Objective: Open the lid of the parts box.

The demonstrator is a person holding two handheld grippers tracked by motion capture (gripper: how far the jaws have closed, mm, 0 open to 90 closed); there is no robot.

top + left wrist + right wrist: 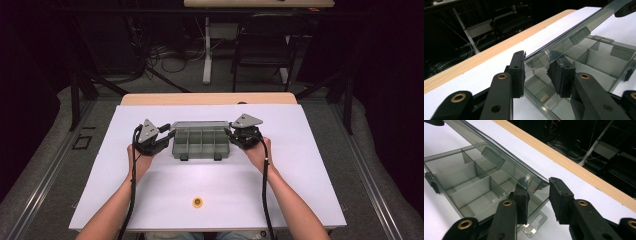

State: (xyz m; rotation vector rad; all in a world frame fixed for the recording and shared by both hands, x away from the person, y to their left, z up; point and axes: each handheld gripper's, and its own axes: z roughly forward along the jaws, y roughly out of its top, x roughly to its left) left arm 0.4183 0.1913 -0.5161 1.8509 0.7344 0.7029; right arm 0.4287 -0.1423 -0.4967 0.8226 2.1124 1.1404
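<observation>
Yellow disc [197, 201]: lay nearest, untouched
Left gripper [537, 75]: jaws narrow, straddling the lid [574, 32]; contact unclear
Right gripper [539, 196]: same
Risk: uneven grip could drop it onto the organiser box [200, 142]

A white table [300, 165] carries a grey compartment box [200, 142] and a yellow disc [197, 202].

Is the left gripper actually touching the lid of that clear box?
Cannot tell. In the left gripper view the lid edge runs between the left gripper jaws, with a visible space between the pads, so firm contact isn't plain.
</observation>
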